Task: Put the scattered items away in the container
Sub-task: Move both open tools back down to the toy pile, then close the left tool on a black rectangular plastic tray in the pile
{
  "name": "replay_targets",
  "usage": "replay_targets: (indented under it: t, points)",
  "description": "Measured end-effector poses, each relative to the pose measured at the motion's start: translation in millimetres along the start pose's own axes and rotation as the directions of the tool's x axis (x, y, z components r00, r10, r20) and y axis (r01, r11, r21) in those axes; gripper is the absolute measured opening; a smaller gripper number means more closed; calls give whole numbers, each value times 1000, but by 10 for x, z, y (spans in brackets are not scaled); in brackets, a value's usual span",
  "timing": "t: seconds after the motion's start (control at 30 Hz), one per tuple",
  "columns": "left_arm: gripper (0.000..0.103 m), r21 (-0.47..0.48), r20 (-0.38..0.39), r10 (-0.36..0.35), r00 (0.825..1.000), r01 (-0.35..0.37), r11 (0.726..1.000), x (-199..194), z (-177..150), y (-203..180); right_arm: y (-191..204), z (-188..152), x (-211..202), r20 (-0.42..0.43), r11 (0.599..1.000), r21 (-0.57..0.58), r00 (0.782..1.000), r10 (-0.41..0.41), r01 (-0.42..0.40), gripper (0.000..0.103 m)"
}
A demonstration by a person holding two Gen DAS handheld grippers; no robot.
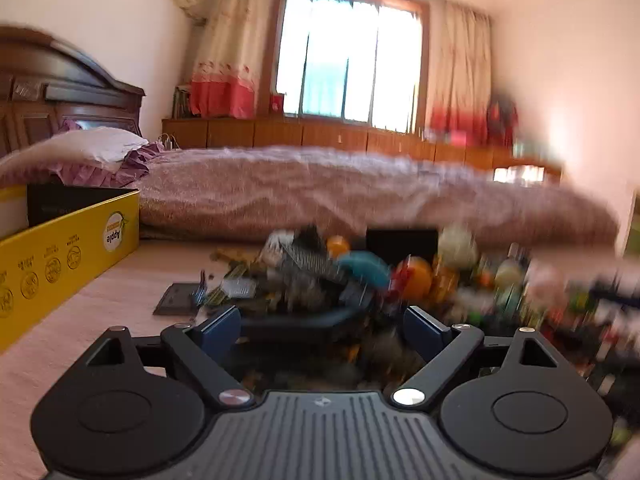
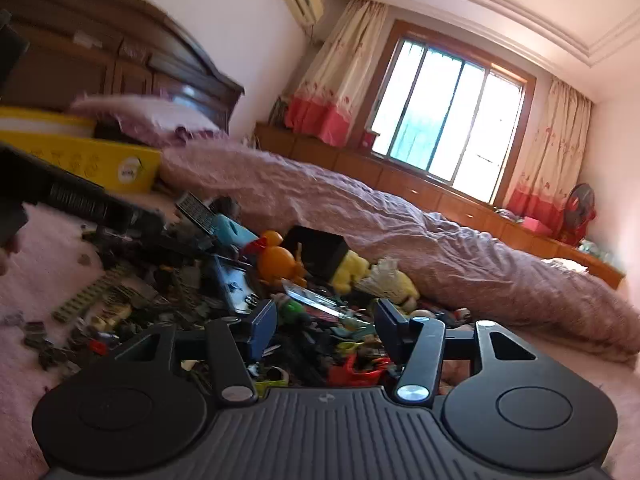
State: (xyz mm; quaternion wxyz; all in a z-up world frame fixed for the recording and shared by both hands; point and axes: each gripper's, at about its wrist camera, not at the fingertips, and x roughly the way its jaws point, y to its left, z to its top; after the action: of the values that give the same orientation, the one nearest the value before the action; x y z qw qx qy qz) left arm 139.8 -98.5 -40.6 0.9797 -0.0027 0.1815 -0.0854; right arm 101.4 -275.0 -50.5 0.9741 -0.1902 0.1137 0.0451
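At the lower middle of the left wrist view, the left claw (image 1: 322,326) stands with its two blue pads wide apart, low over a blurred heap of scattered items (image 1: 360,280) on the pink bed sheet (image 1: 120,292); whether anything in the heap touches the pads the blur does not let me tell. In the heap, a teal piece (image 1: 366,266) sits near the centre, an orange toy (image 1: 418,278) just to its right, and a flat dark card (image 1: 176,300) lies apart at the heap's left edge. The yellow box (image 1: 60,260), the container, runs along the left edge of the frame with its top open, well apart from the heap. A rumpled pink quilt (image 1: 320,188) crosses the middle of the frame behind everything.

In the right wrist view, the right claw (image 2: 326,328) at lower centre has its pads partly apart, with nothing pressed between them, just above the same clutter. An orange duck-like toy (image 2: 276,260) and a black box (image 2: 320,256) lie at mid-frame, a yellow plush (image 2: 352,270) just beside the box. The yellow box (image 2: 132,168) appears at the left, beyond the pile. A dark ribbed object (image 2: 80,200), blurred, reaches in from the left edge over the pile.
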Motion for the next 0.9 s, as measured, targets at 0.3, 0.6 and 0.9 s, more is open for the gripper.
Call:
replay_targets:
  t: [0.3,0.6,0.9]
  points:
    - [82,76,32,153,988,-155,985,147,-25,17,1,106,-22,-36,999,-29,999,-38,37,56]
    - [88,356,136,61,989,-106,928,177,-70,-243,357,24,-160,-3,987,-127,995,96,-96,61]
    - [79,360,-9,191,982,-175,917,616,-27,-156,625,-33,-248,-26,960,-86,964,264,-265,62]
